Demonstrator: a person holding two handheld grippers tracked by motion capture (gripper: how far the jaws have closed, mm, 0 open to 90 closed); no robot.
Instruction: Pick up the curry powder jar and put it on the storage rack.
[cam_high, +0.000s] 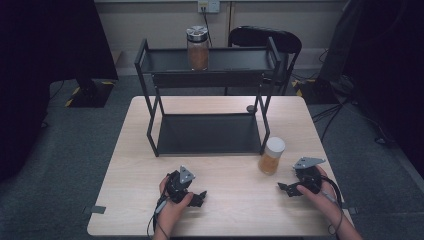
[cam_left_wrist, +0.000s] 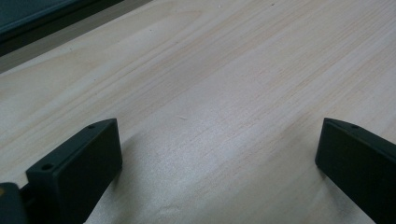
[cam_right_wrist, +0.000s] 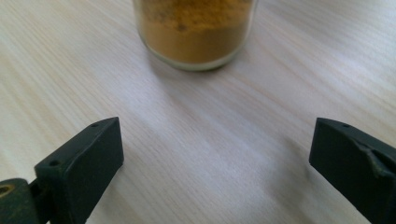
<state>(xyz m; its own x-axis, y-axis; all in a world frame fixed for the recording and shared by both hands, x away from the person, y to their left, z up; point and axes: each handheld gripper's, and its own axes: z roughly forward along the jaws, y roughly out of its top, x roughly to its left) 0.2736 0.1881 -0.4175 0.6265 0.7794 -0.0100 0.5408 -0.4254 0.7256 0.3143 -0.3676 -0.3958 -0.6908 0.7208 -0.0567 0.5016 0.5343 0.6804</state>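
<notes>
A glass jar of orange-brown powder with a white lid (cam_high: 271, 155) stands on the wooden table (cam_high: 125, 165), in front of the rack's right leg. In the right gripper view the same jar (cam_right_wrist: 196, 32) rises just ahead of the wide-apart black jaws. My right gripper (cam_high: 286, 189) rests low at the table's right front, open, a short way right of the jar. My left gripper (cam_high: 201, 196) lies at the left front, open, with bare wood (cam_left_wrist: 210, 116) between its jaws. A second jar with a silver lid (cam_high: 197, 48) stands on the rack's top shelf.
A black two-tier metal rack (cam_high: 207, 134) occupies the table's far half; its lower shelf holds nothing. A black chair (cam_high: 265, 40) stands behind the table. Dark stands and cables lie on the floor at both sides.
</notes>
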